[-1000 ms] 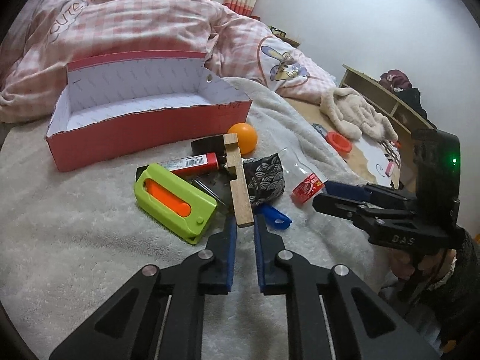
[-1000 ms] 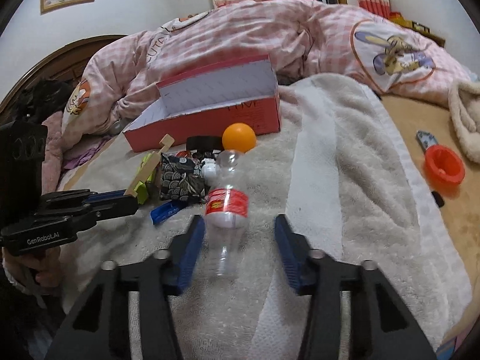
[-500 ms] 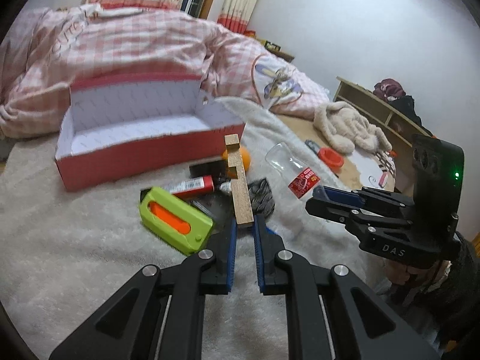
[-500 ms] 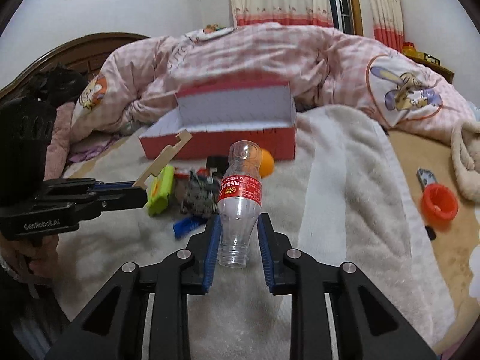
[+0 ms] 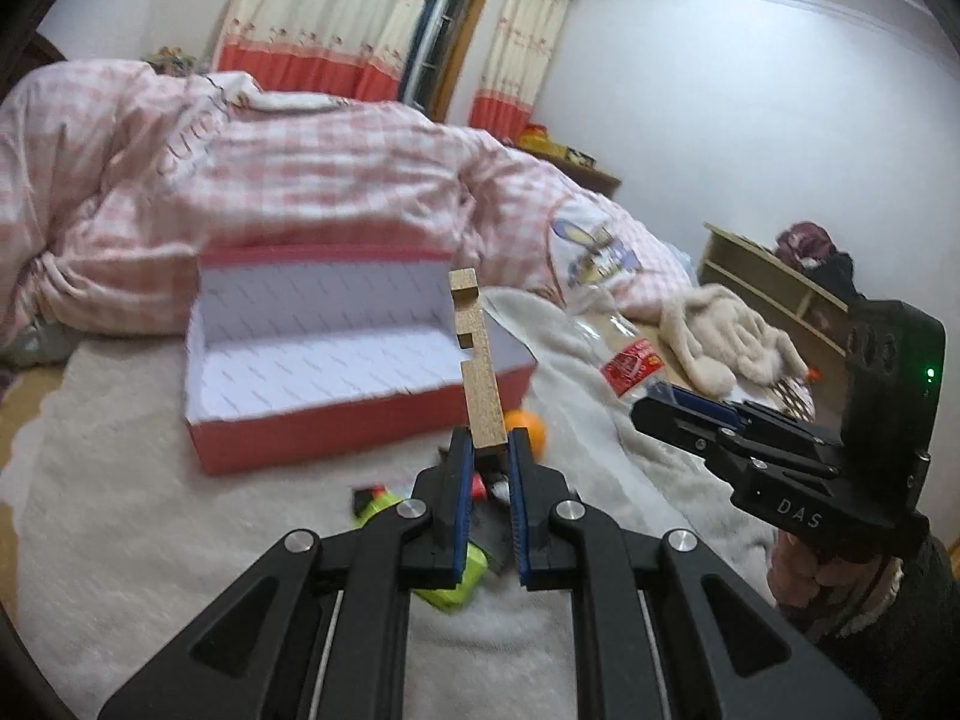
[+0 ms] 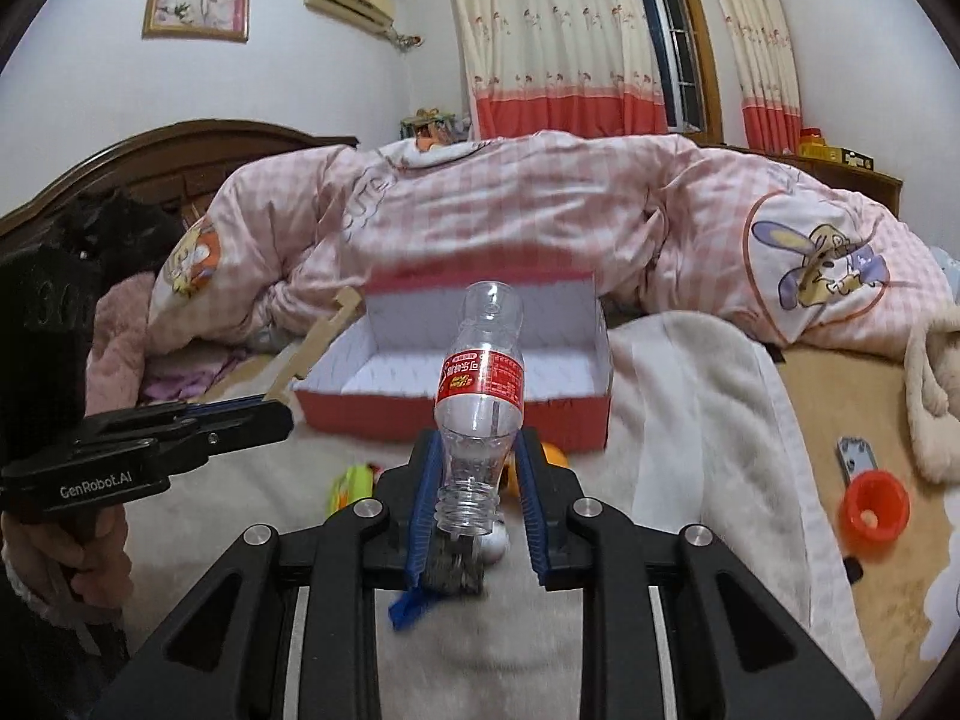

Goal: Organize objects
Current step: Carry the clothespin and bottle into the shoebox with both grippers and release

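My left gripper [image 5: 487, 441] is shut on the lower end of a notched wooden piece [image 5: 475, 360], held upright above the bed in front of the open red box [image 5: 336, 429]. My right gripper [image 6: 477, 450] is shut on an empty clear bottle with a red label [image 6: 480, 387], neck toward the camera, lifted in front of the same red box [image 6: 456, 417]. Each gripper shows in the other's view: the right gripper [image 5: 660, 405] with the bottle [image 5: 630, 360], and the left gripper [image 6: 282, 414] with the wooden piece [image 6: 318, 348]. An orange ball [image 5: 531, 429] and a green case [image 5: 450, 582] lie on the white blanket below.
A pink checked quilt [image 6: 540, 210] is heaped behind the box. An orange cup [image 6: 876, 504] and a small metal tool [image 6: 855, 459] lie on the bed at right. A dark pouch [image 6: 450, 570] and a blue clip [image 6: 408, 606] lie under the right gripper. A plush toy [image 5: 726, 330] lies by a wooden shelf [image 5: 774, 282].
Both grippers rose from the pile and tilted up. The right gripper closed on the bottle and lifted it; the left carried the wooden piece up in front of the box.
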